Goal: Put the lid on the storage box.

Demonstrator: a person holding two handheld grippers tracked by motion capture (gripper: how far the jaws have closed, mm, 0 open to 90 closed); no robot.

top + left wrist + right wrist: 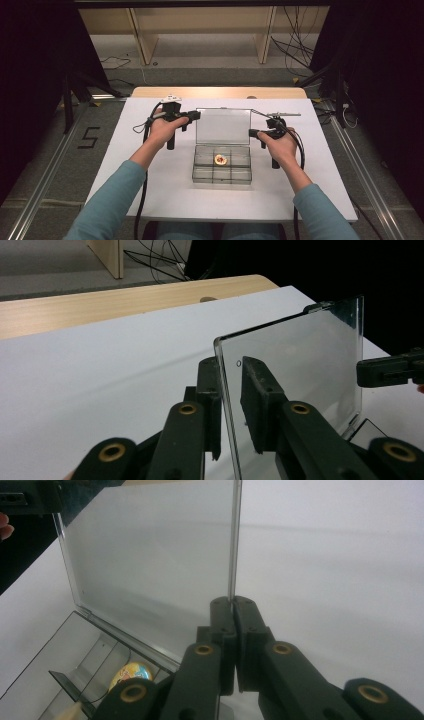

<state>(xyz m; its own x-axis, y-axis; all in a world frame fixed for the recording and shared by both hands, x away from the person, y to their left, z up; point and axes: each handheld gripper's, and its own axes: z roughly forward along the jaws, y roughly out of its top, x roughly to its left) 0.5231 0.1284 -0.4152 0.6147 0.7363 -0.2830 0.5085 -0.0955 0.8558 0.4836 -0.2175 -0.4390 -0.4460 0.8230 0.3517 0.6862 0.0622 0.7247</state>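
Clear box (222, 172) on white table (150, 195), lid (223, 126) upright; left gripper (196, 115), right gripper (252, 133) at lid edges.

Clear, glossy plastic box (221, 165) with smooth compartment walls, faintly grey-tinted. Transparent hinged lid (223, 126), smooth and shiny, slightly hazy with reflections, polished along the edge. Small glossy ball (220, 159), yellow with red and blue print. Matt white table top (150, 175), smooth like laminate or paper, edged at the far side with pale, satin-finished wood (215, 92). Matt black plastic left gripper (229, 405) and right gripper (233, 630), slightly scuffed, with brass-coloured metal rivets. Soft teal cloth sleeves (107, 205). Black rubbery cables (145, 195).
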